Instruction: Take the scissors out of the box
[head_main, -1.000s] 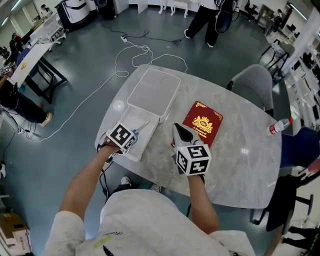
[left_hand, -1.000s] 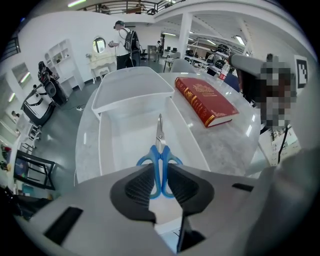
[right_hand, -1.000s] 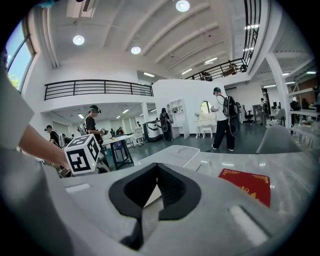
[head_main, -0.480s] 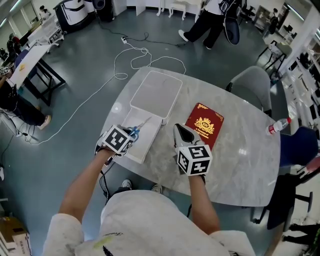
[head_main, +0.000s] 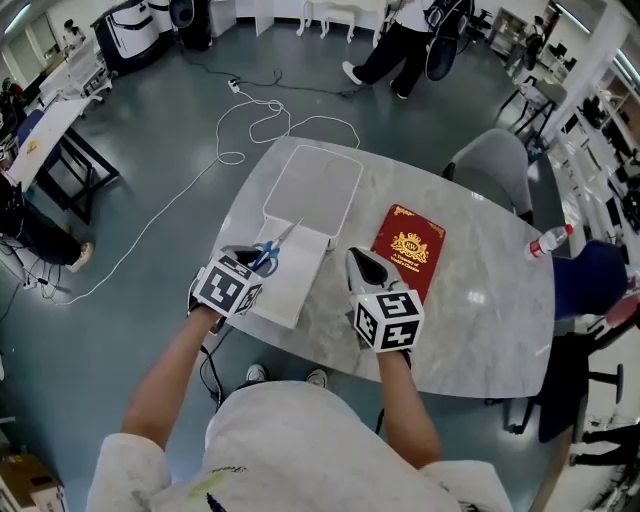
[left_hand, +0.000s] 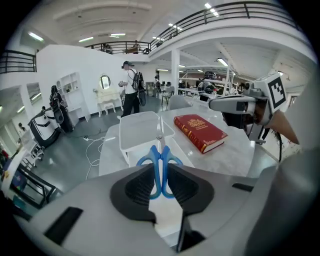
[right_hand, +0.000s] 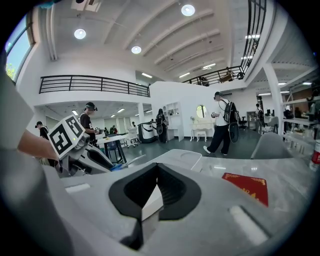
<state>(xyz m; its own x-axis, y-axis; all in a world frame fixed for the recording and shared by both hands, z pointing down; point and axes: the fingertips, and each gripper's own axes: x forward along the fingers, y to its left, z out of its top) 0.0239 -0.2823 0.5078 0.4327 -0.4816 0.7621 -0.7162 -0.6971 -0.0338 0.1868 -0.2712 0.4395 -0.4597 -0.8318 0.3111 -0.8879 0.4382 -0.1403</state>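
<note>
**Inspector:** Marble table (head_main: 480, 300) in an open hall. A white box (head_main: 312, 185) stands on it, with its lid (head_main: 288, 290) lying open on the near side. A red book (head_main: 408, 250) lies just right of the box.

**Clerk:** And the scissors?

**Inspector:** The blue-handled scissors (left_hand: 160, 160) are in the left gripper (head_main: 252, 262). Its pads are pressed on the two handle loops from either side, partway closed. The blades point away from the gripper, toward the box. From the head view, the scissors hang over the near lid and appear to touch neither lid nor box.

**Clerk:** The right gripper?

**Inspector:** The right gripper (right_hand: 157, 172) has its tips together with nothing between them. It hovers over the table between lid and book and takes no part.

**Clerk:** Which step, then?

**Inspector:** In my judgement the pick is made and the removal is in hand. What remains is to carry the scissors clear and set them down.

**Clerk:** Requirements for the next move?

**Inspector:** Keep the grip firm, since the hold is on the handles alone and the blades could swing. Move sideways to bare table, clear of the lid's edge and the book. Lower until the scissors lie flat, and only then release.
</note>
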